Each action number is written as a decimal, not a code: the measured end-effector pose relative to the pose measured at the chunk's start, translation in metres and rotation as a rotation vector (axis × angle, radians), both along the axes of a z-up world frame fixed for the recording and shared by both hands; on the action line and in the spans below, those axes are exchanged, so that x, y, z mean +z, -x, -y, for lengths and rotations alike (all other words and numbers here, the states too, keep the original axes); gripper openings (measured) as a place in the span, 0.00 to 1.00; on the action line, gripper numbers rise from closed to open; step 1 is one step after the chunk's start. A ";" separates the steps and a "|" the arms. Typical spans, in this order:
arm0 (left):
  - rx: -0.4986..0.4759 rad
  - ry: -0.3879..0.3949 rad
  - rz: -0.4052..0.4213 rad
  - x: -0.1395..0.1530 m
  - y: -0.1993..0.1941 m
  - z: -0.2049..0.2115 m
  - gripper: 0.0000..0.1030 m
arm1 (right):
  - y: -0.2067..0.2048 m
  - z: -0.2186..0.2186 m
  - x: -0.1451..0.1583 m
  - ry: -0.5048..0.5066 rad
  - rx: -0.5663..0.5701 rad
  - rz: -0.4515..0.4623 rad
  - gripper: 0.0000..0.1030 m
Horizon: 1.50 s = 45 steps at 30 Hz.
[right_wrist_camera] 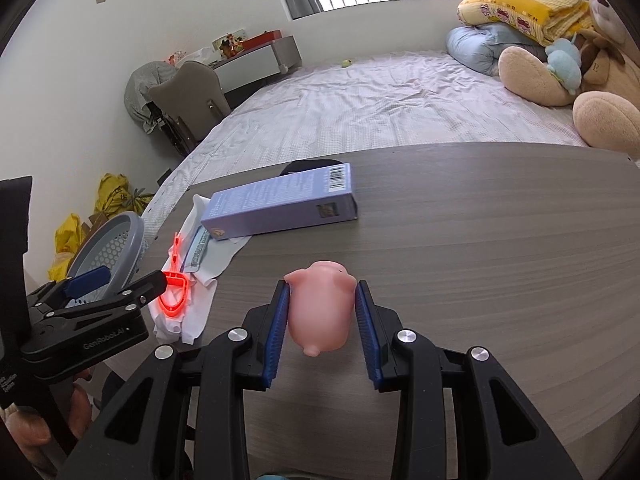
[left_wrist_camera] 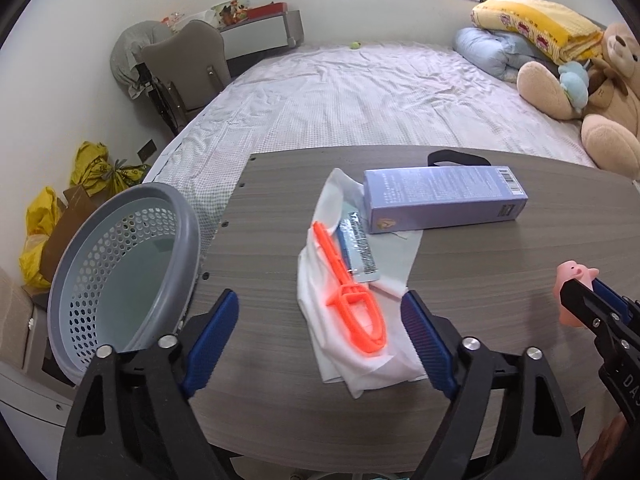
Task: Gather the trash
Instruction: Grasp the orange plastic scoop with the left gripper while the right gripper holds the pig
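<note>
A white tissue [left_wrist_camera: 360,360] lies on the wooden table [left_wrist_camera: 280,420] with an orange plastic clip [left_wrist_camera: 352,300] and a small blue-and-silver packet [left_wrist_camera: 358,250] on it. A purple box [left_wrist_camera: 444,200] lies behind them. My left gripper [left_wrist_camera: 320,332] is open, its fingers on either side of the tissue's near end. My right gripper [right_wrist_camera: 322,316] is shut on a pink pig toy [right_wrist_camera: 320,308], held just above the table; the toy also shows in the left wrist view [left_wrist_camera: 572,292]. A grey perforated basket [left_wrist_camera: 124,272] stands at the table's left edge.
A bed [left_wrist_camera: 380,96] with folded blankets [left_wrist_camera: 532,24] and a teddy bear [left_wrist_camera: 592,92] lies beyond the table. A chair [left_wrist_camera: 184,68] and shelf stand at the far left wall. Yellow bags [left_wrist_camera: 92,168] sit on the floor behind the basket.
</note>
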<state>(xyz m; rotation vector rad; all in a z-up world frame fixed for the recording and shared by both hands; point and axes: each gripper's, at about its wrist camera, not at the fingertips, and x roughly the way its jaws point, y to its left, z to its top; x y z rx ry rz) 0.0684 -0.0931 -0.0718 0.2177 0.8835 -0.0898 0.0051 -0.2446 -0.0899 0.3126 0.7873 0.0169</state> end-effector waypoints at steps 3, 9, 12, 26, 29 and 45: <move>-0.005 -0.011 -0.014 -0.006 -0.003 0.008 0.67 | 0.005 0.007 -0.001 -0.014 -0.007 0.008 0.32; -0.002 -0.040 -0.065 -0.022 -0.008 0.015 0.49 | 0.008 0.016 -0.003 -0.045 -0.020 0.018 0.32; 0.001 -0.055 -0.087 -0.028 -0.009 0.016 0.40 | 0.007 0.018 -0.006 -0.054 -0.019 0.010 0.32; -0.004 -0.009 -0.087 -0.017 -0.006 0.001 0.13 | 0.007 0.021 -0.007 -0.064 -0.021 0.017 0.32; -0.024 -0.013 -0.074 -0.011 0.000 0.002 0.13 | 0.007 0.020 -0.007 -0.066 -0.019 0.017 0.32; -0.129 -0.074 -0.108 -0.014 0.014 0.010 0.15 | 0.009 0.019 0.000 -0.059 -0.020 0.028 0.32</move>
